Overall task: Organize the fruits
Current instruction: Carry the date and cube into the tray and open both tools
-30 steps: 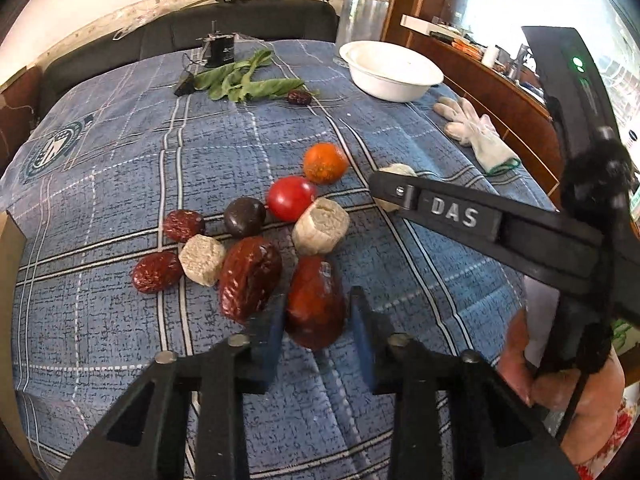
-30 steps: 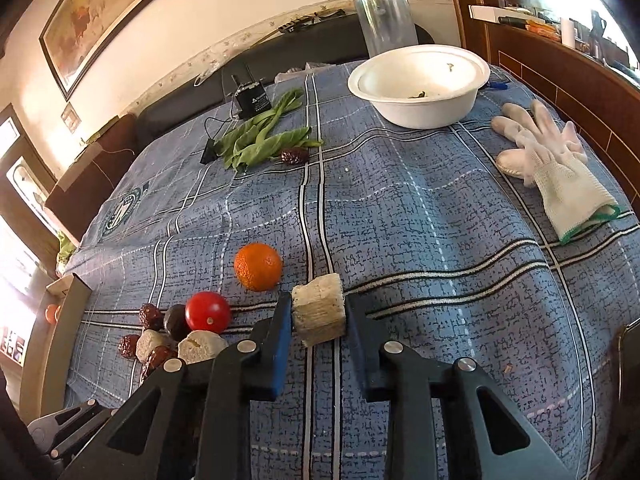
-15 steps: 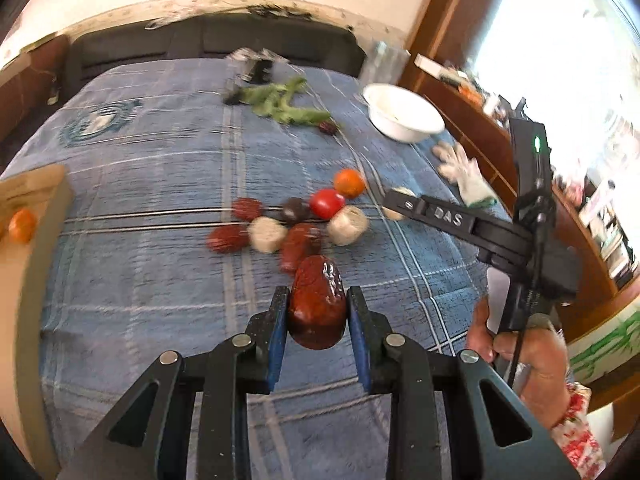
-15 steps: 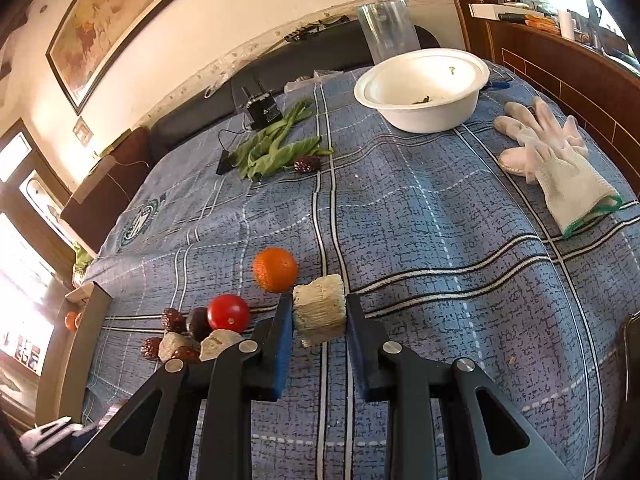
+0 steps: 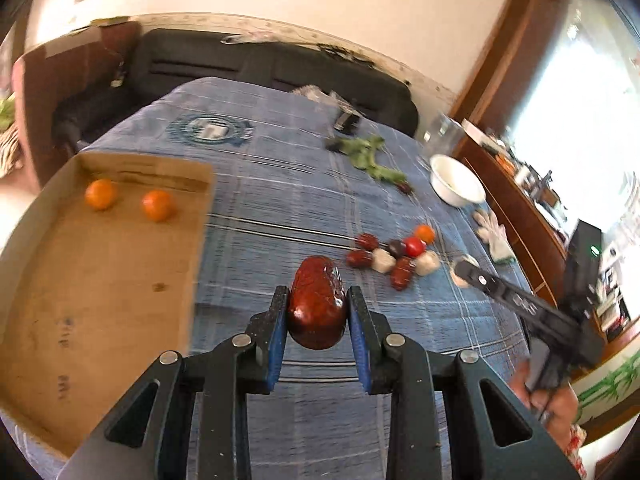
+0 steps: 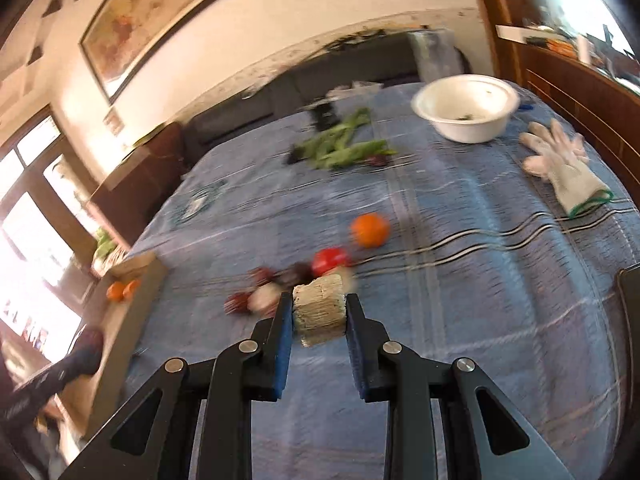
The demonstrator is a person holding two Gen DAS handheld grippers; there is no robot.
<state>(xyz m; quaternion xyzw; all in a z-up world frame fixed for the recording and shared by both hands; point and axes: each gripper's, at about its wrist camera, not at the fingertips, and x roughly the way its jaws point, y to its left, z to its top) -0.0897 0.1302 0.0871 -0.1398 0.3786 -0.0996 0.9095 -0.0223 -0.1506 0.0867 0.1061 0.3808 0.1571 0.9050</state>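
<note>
My left gripper (image 5: 317, 312) is shut on a dark red wrinkled date (image 5: 317, 307) and holds it above the blue cloth, just right of a flat cardboard tray (image 5: 100, 280) that holds two oranges (image 5: 158, 205). My right gripper (image 6: 318, 316) is shut on a pale fibrous chunk (image 6: 319, 314), lifted above the cloth near the fruit cluster. The cluster (image 5: 394, 254) has dates, pale chunks, a red tomato (image 6: 330, 261) and an orange (image 6: 370, 230). The right gripper also shows in the left wrist view (image 5: 464, 276).
A white bowl (image 6: 466, 114) stands at the far right of the table. Green bean pods (image 6: 340, 148) and a black device (image 6: 325, 114) lie at the back. White gloves (image 6: 560, 170) lie at the right edge. A wooden cabinet (image 6: 580, 92) runs along the right.
My left gripper has lifted and swung left with the date, bringing the cardboard tray into view. My right gripper has risen and moved left with the pale chunk.
</note>
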